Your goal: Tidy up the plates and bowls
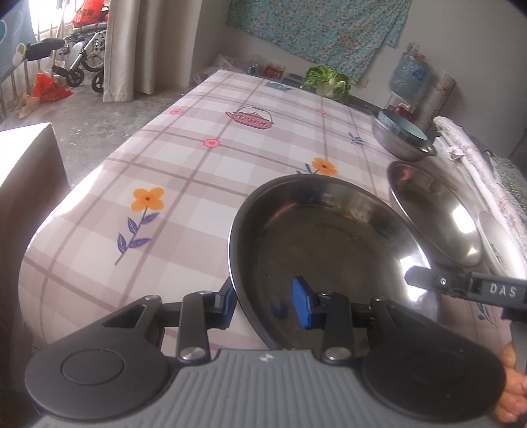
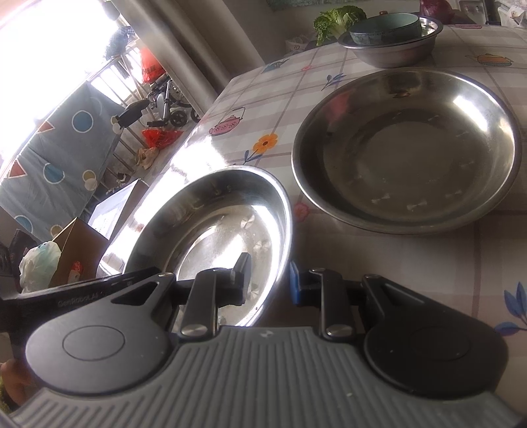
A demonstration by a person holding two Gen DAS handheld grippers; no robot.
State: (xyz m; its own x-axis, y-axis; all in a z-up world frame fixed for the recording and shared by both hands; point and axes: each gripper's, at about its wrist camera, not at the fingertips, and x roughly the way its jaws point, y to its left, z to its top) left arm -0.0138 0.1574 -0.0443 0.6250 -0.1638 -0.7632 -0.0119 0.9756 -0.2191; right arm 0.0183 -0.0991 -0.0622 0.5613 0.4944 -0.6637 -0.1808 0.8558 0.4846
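A: So, both tongs straddle the near steel plate (image 1: 329,250)'s rim: left tongs (image 1: 268,301) narrowly parted, right tongs (image 2: 268,283) nearly shut, each with one pad inside, one outside.

B: Gripping?

A: Can't tell. It's stiff, light, slippery; hold the rim. Both point steeply down over the counter (image 1: 197,171), beside the larger plate (image 2: 408,148).

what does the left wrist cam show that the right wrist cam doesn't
Only left wrist: a water jug and a rolled-up sheet along the table's far side.
Only right wrist: a white plastic bag below the table and an orange teapot print.
Both: the near steel plate, the second steel plate, the steel basin and the cabbage.
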